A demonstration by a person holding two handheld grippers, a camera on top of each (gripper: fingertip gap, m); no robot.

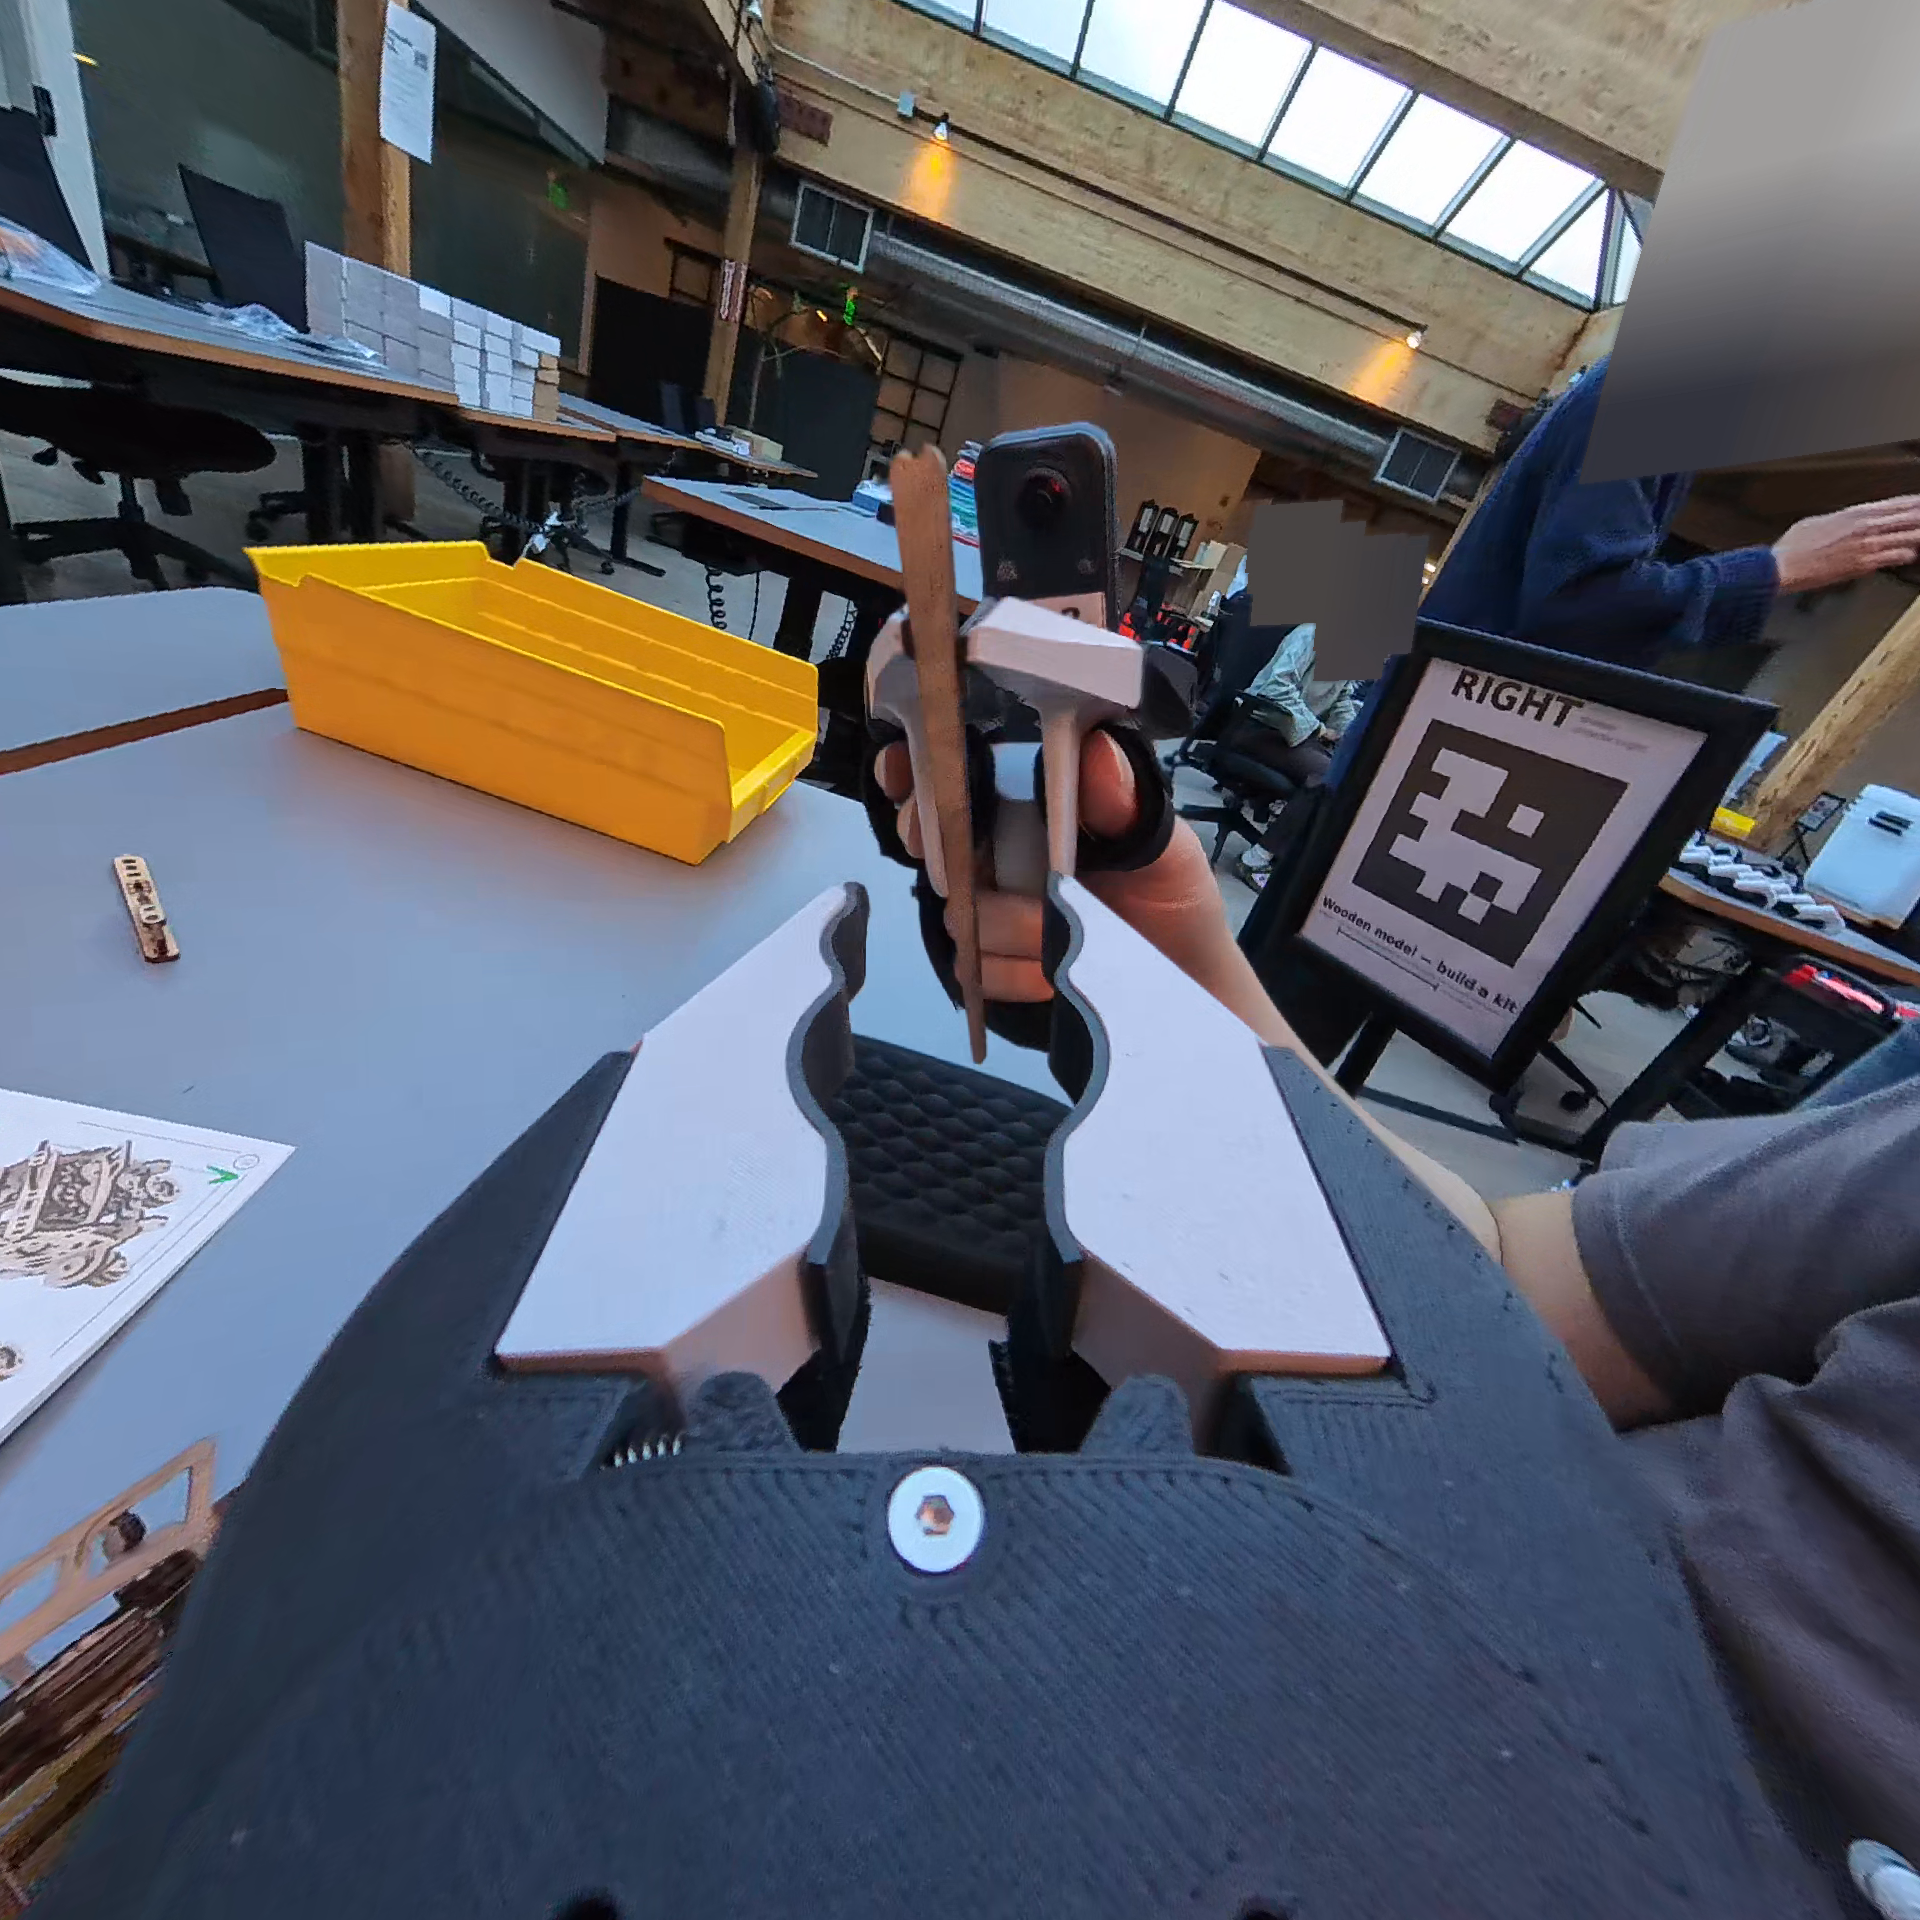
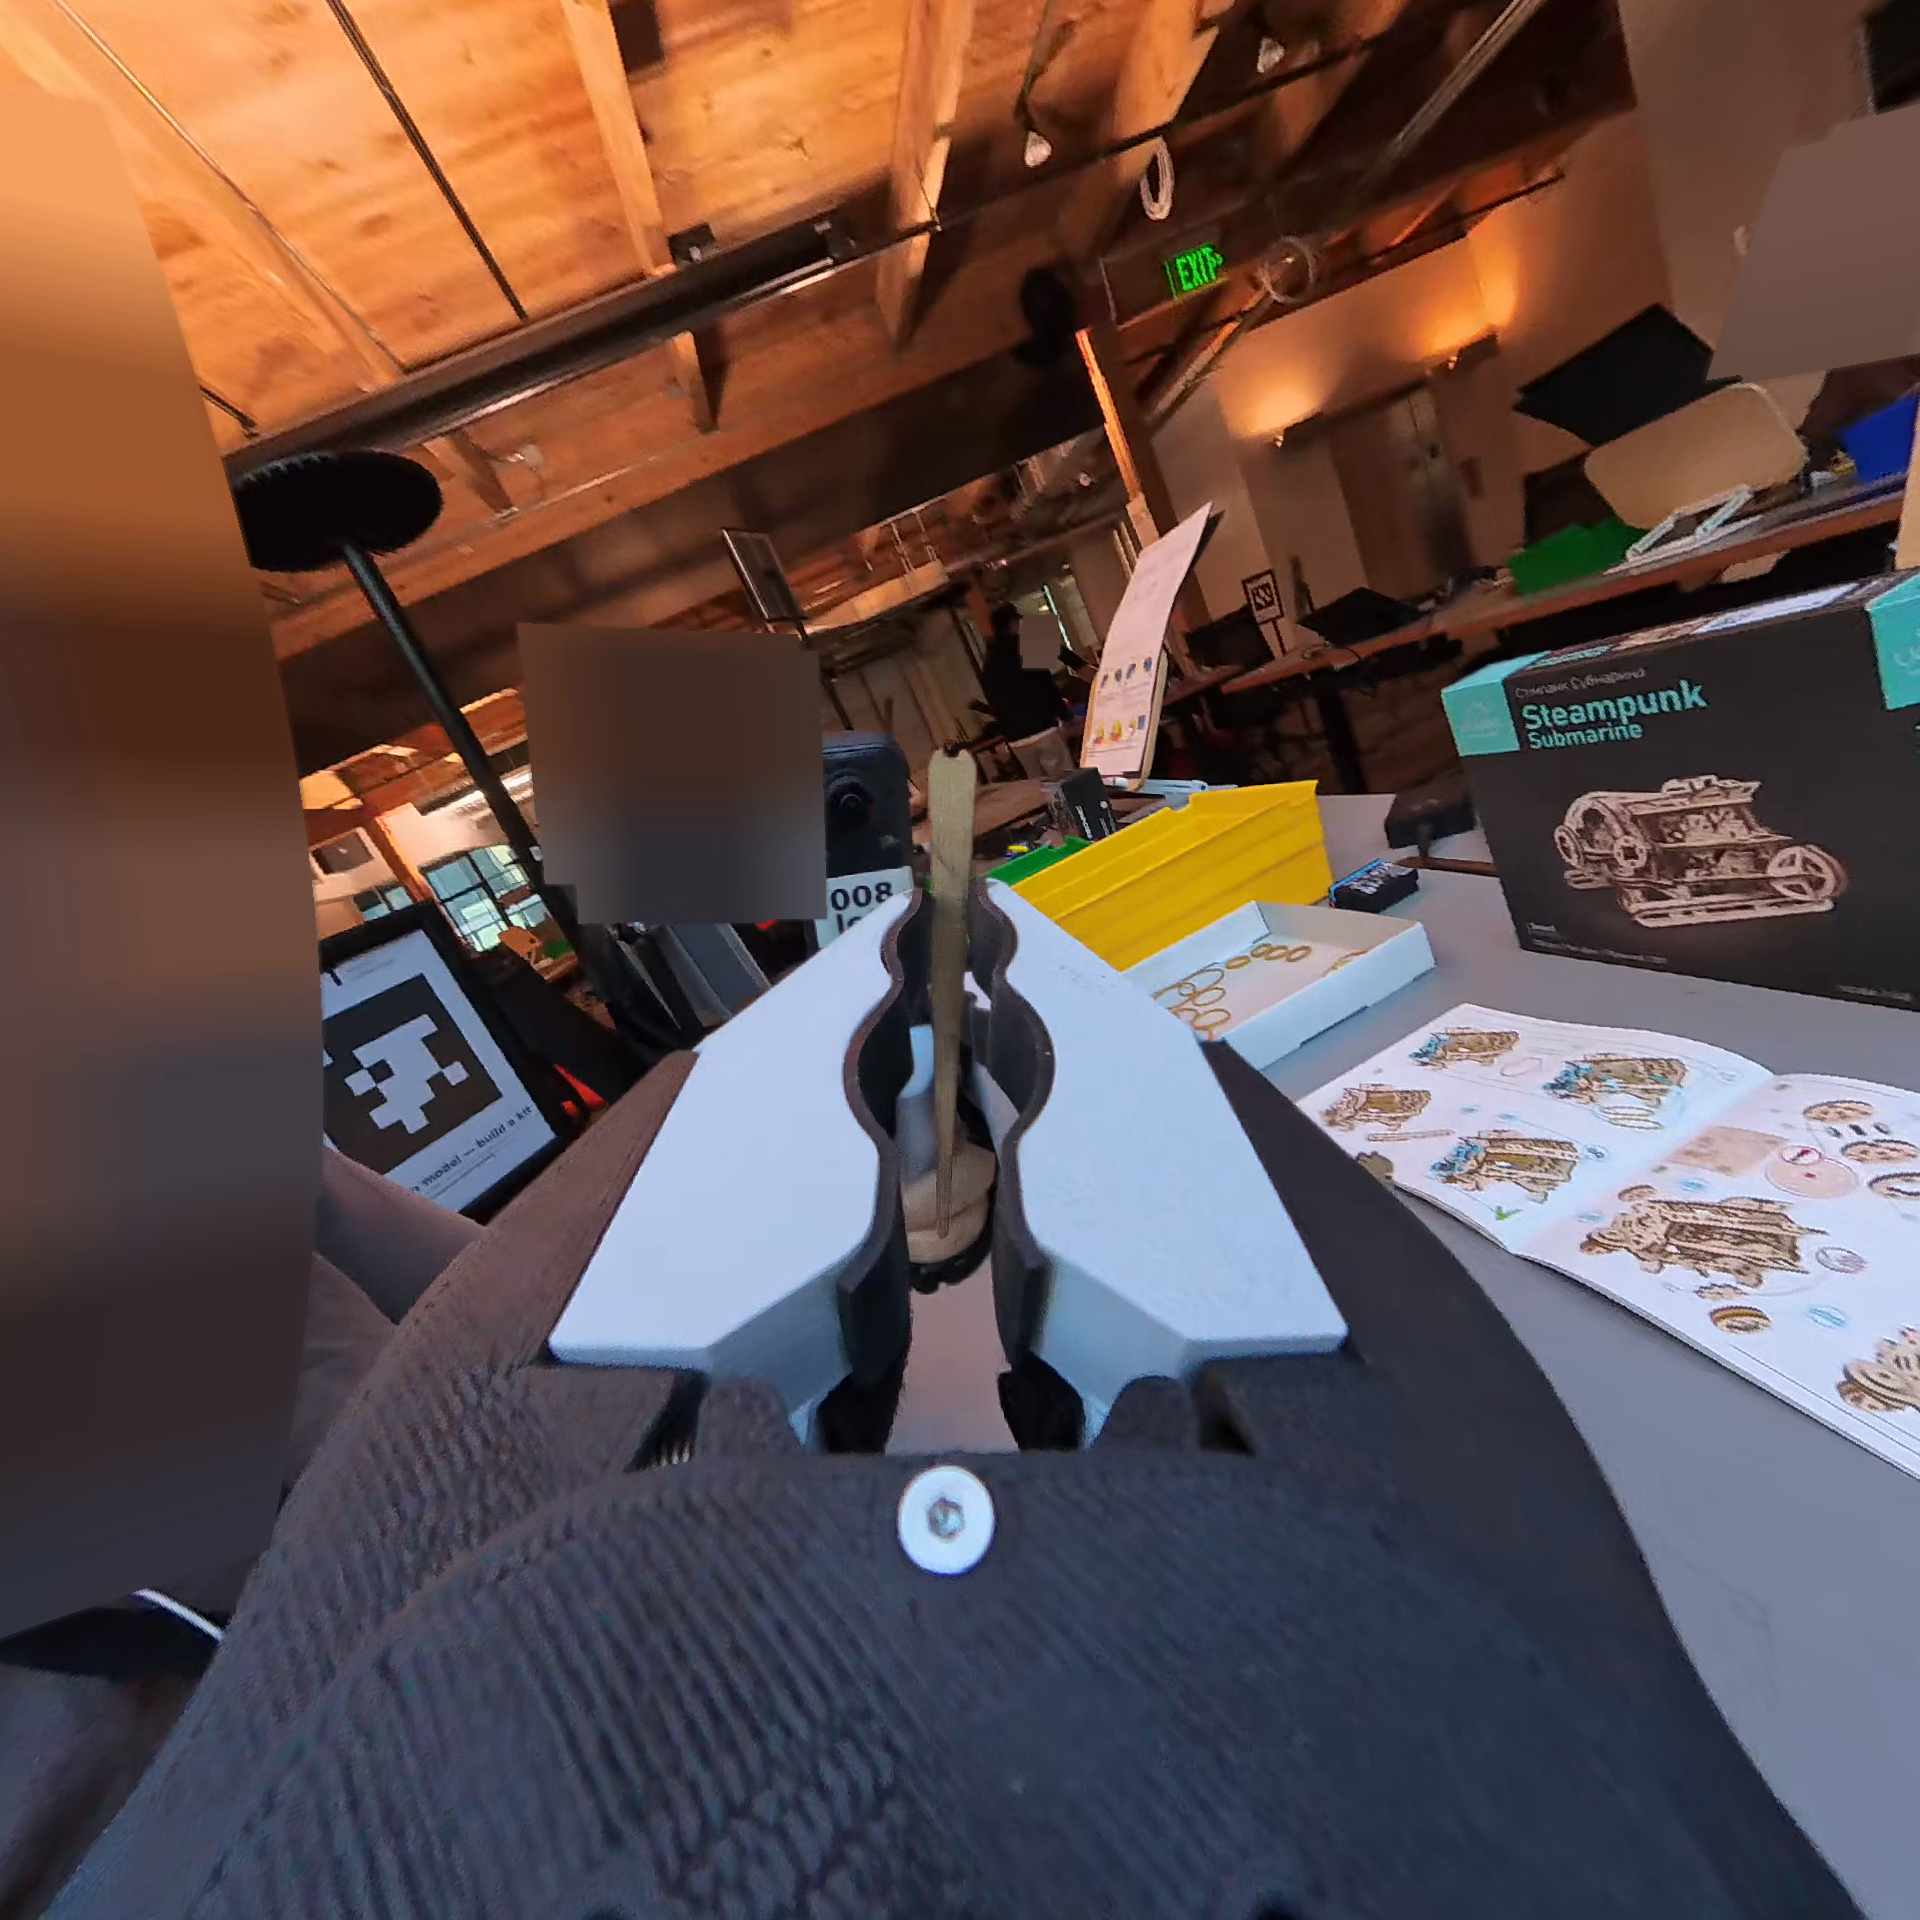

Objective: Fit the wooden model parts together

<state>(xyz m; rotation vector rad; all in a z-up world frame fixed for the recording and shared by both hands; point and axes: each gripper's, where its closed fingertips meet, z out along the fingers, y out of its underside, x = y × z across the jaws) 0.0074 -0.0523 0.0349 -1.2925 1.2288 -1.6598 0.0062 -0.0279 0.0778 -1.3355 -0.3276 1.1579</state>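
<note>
A big grey table (image 1: pixel 436 935) is holding everything up. In the left wrist view, a yellow bin (image 1: pixel 530 686) is sitting toward 11 o'clock. A small wooden strip (image 1: pixel 145 907) is lying flat at about 9 o'clock, well apart from the bin. A white picture sheet (image 1: pixel 94 1216) is lying near the left edge. In the right wrist view, an open instruction booklet (image 2: pixel 1621 1184) is lying at 3 o'clock. A dark box (image 2: pixel 1704 790) is standing at 2 o'clock. A white tray (image 2: pixel 1299 977) of little rings is sitting just beside the yellow bin (image 2: pixel 1184 862).
</note>
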